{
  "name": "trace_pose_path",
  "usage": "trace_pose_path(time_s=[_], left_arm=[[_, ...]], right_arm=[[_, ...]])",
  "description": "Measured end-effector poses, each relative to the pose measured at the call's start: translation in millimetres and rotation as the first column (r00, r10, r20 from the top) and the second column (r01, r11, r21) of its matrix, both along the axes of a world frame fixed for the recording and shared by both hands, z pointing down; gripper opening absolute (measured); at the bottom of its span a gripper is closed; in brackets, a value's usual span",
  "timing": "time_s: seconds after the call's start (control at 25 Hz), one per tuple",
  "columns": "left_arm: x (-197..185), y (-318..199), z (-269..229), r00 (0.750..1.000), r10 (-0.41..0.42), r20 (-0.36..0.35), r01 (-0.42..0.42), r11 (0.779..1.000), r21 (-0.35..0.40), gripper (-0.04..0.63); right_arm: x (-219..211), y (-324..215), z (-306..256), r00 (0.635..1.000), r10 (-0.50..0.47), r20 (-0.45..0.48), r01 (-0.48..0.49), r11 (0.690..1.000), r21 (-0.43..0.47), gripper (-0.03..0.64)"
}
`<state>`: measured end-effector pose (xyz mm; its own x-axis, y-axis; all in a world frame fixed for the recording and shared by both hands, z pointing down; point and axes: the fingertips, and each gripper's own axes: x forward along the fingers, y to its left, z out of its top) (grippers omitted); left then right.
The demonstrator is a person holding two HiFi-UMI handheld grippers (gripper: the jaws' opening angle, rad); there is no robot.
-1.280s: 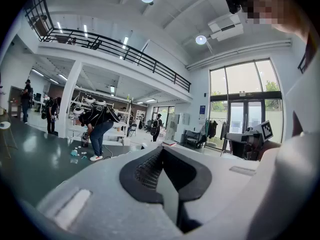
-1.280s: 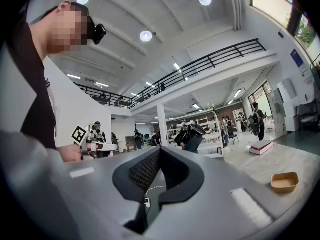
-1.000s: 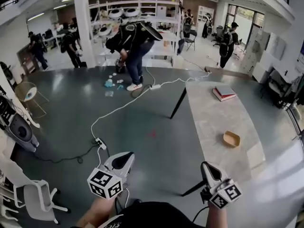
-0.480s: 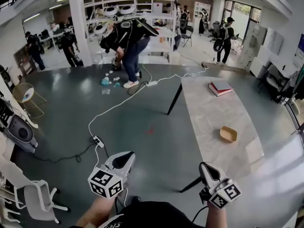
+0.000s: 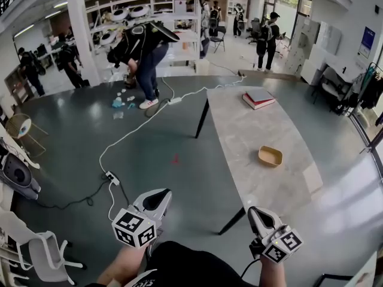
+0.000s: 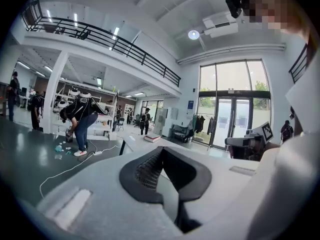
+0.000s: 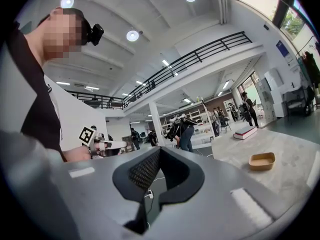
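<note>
Head view, with both gripper views. The left gripper point(image 5: 157, 197) is held low at the person's front, over the dark grey polished floor point(image 5: 173, 130). Its own view shows the jaws standing a little apart (grey ground shows through the slot), with nothing between them. Its marker cube point(image 5: 134, 227) sits just behind, above the hand.

The right gripper point(image 5: 256, 213) is held just beside the near end of the long pale grey stone-patterned table point(image 5: 251, 136), close to a black table leg point(image 5: 231, 221). Its jaws likewise stand slightly apart and clasp nothing, and a stretch of floor shows through the gap. Neither gripper touches any object.

A small shallow tan tray point(image 5: 270, 156) lies on the table, towards its right edge, about midway along and well apart from both grippers. In the right gripper view it appears at the right, beyond the jaws. A stack of a red and a grey book point(image 5: 258, 97) rests at the far end of the table.

A white cable point(image 5: 128, 135) runs across the floor to a white power strip point(image 5: 111, 177), which lies ahead of the left gripper and to its left. Farther off, a person in dark clothes point(image 5: 140, 49) bends over small items on the floor, before white shelving point(image 5: 179, 17).
</note>
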<state>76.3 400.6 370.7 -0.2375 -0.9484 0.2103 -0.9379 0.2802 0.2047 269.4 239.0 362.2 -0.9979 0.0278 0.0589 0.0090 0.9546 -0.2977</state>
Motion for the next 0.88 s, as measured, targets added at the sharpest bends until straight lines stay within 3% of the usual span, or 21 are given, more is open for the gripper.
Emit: trace_pose_path(time_s=[0.16, 0.44, 0.64, 0.88], left_arm=[[18, -13, 7, 0.999, 0.033, -0.008, -0.033, 0.999, -0.018, 0.005], [3, -49, 11, 0.998, 0.070, 0.000, -0.070, 0.997, -0.015, 0.005], [-25, -79, 19, 0.995, 0.102, -0.003, -0.102, 0.995, -0.005, 0.005], [-90, -120, 17, 0.992, 0.127, 0.003, -0.127, 0.992, 0.007, 0.005]], right_arm=[[24, -14, 11, 0.999, 0.047, -0.009, -0.048, 0.998, -0.040, 0.002], [21, -40, 18, 0.996, 0.092, -0.008, -0.093, 0.994, -0.050, 0.002], [-9, -60, 26, 0.995, 0.098, -0.026, -0.099, 0.994, -0.042, 0.002], [-72, -100, 23, 0.990, 0.136, -0.026, -0.137, 0.990, -0.042, 0.002]])
